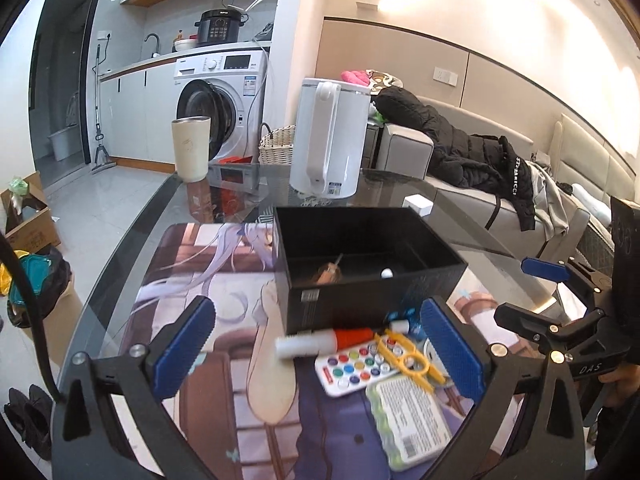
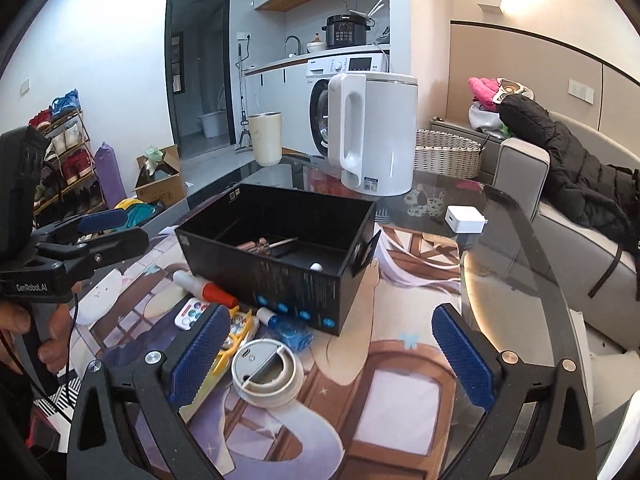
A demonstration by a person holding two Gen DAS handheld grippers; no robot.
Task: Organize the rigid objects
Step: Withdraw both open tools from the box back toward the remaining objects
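Both the left gripper (image 1: 316, 344) and right gripper (image 2: 330, 350) stood fully open and empty. Loose items, including a red-and-white tube (image 1: 320, 342) and a round white disc (image 2: 267, 374), lay beside the open black rectangular box (image 1: 360, 264). The step in hand appeared to be selection; the next move would require closing on one item.

**Glass table: what sits on it**

Round dark glass table (image 2: 516, 240), printed anime mat (image 2: 400, 396) covering its near-left part. On the bare glass, far side: white kettle (image 2: 376, 132), cream tumbler (image 2: 266, 138) left of it, small white charger cube (image 2: 464, 220) to the right. On the mat: open black box (image 2: 280, 276) at centre. Just near of it, clustered: red-and-white tube (image 1: 320, 342), colour-button remote (image 1: 352, 368), yellow plastic tool (image 1: 412, 360), blue bottle (image 2: 288, 328), white round disc (image 2: 268, 372), flat labelled case (image 1: 412, 420).
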